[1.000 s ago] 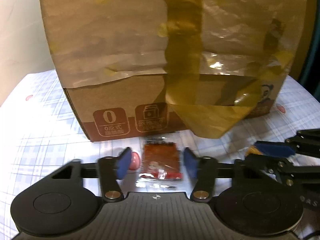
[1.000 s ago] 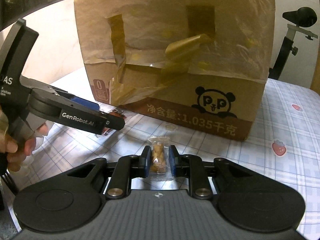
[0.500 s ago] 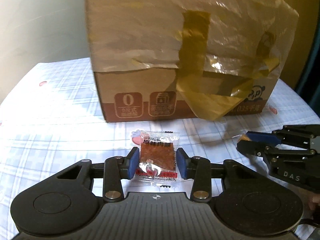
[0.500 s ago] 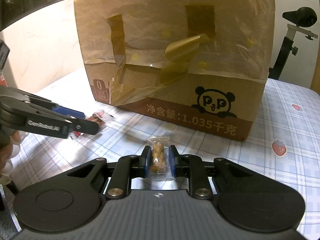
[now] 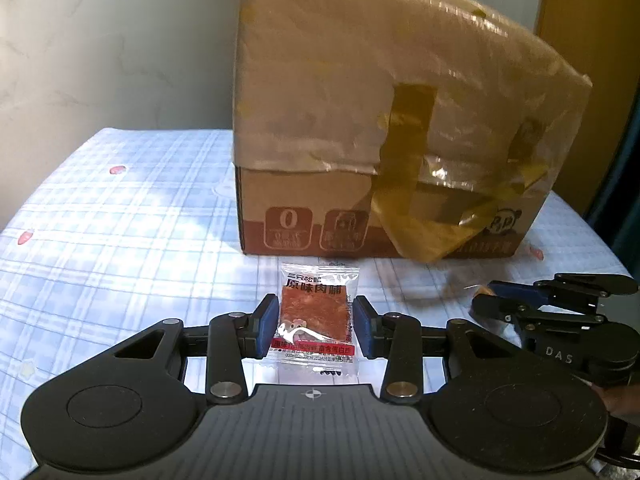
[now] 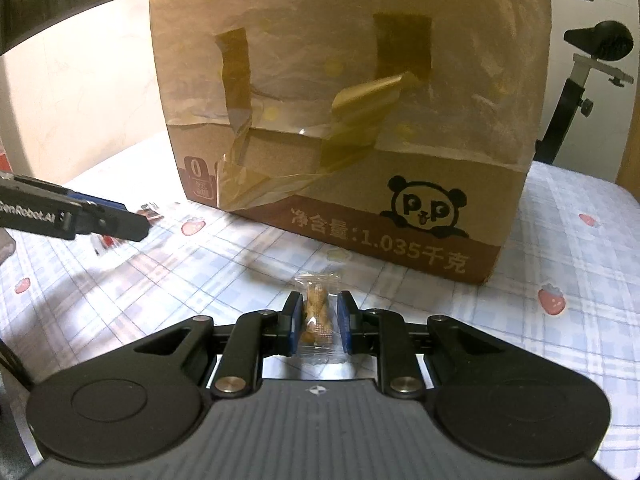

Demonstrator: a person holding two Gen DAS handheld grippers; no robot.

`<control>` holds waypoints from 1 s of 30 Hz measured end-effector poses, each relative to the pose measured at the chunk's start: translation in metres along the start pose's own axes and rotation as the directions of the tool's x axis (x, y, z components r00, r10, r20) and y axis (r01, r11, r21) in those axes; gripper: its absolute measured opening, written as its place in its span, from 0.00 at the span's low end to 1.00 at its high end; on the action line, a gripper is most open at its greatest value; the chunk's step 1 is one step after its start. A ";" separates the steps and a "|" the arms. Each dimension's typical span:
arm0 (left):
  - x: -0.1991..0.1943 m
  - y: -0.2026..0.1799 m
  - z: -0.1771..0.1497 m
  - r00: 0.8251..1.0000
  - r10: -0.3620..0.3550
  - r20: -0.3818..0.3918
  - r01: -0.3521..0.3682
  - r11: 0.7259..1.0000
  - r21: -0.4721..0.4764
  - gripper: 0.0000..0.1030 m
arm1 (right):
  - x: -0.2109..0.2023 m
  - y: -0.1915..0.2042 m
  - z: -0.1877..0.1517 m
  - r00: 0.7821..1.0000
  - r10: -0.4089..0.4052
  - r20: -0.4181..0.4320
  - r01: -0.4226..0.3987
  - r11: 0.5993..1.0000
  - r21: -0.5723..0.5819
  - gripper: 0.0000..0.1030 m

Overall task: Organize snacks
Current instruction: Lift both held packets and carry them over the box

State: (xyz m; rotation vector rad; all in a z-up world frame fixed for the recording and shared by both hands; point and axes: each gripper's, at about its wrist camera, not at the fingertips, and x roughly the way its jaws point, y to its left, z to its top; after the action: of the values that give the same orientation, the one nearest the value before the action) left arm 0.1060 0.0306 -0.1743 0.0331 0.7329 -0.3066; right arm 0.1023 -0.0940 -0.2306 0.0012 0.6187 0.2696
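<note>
My left gripper (image 5: 316, 322) is shut on a clear packet of red dried meat (image 5: 314, 312) and holds it above the tablecloth. My right gripper (image 6: 319, 322) is shut on a small clear packet of brown nuts (image 6: 316, 312). A tall cardboard box (image 5: 380, 152) wrapped in plastic film and yellow tape stands behind both; in the right wrist view it (image 6: 360, 120) shows a panda logo. The right gripper also shows at the right in the left wrist view (image 5: 492, 300). The left gripper also shows at the left in the right wrist view (image 6: 136, 226).
The table has a blue checked cloth (image 5: 120, 216) with strawberry prints. A pale wall (image 5: 100, 60) rises behind it on the left. An exercise bike's black saddle and post (image 6: 584, 72) stands behind the table at the right.
My left gripper closed on the dried-meat packet, lifted it and drew back from the box. My right gripper has kept still with the nut packet.
</note>
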 end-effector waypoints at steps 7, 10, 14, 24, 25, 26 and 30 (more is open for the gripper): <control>-0.015 -0.005 0.004 0.999 -0.006 0.031 0.006 1.000 0.010 0.41 | -0.029 -0.014 0.005 0.997 -0.040 0.063 0.036 0.997 0.067 0.20; -0.025 -0.005 0.007 0.999 -0.008 0.054 0.008 1.000 0.011 0.41 | -0.044 -0.023 0.006 0.995 -0.055 0.085 0.045 0.993 0.109 0.20; -0.037 -0.005 0.012 0.997 -0.014 0.082 0.014 1.000 0.003 0.41 | -0.064 -0.029 0.007 0.990 -0.075 0.122 0.060 0.990 0.127 0.20; -0.070 -0.005 0.035 0.982 -0.032 0.184 0.038 0.999 -0.027 0.41 | -0.108 -0.034 0.032 0.966 -0.088 0.243 0.054 0.988 0.142 0.20; -0.074 -0.006 0.038 0.979 -0.038 0.200 0.044 0.999 -0.025 0.41 | -0.112 -0.033 0.037 0.962 -0.086 0.261 0.051 0.989 0.139 0.20; -0.079 -0.007 0.042 0.974 -0.042 0.220 0.048 0.999 -0.022 0.41 | -0.117 -0.033 0.042 0.956 -0.084 0.282 0.047 0.990 0.135 0.20; -0.094 -0.013 0.068 0.951 -0.057 0.304 0.056 0.998 0.014 0.41 | -0.132 -0.033 0.069 0.931 -0.060 0.360 0.019 0.993 0.118 0.20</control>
State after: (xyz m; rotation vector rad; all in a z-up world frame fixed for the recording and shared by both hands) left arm 0.0807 0.0340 -0.0601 -0.0306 0.4266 -0.3592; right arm 0.0471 -0.1532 -0.1010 0.1450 0.2629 0.1879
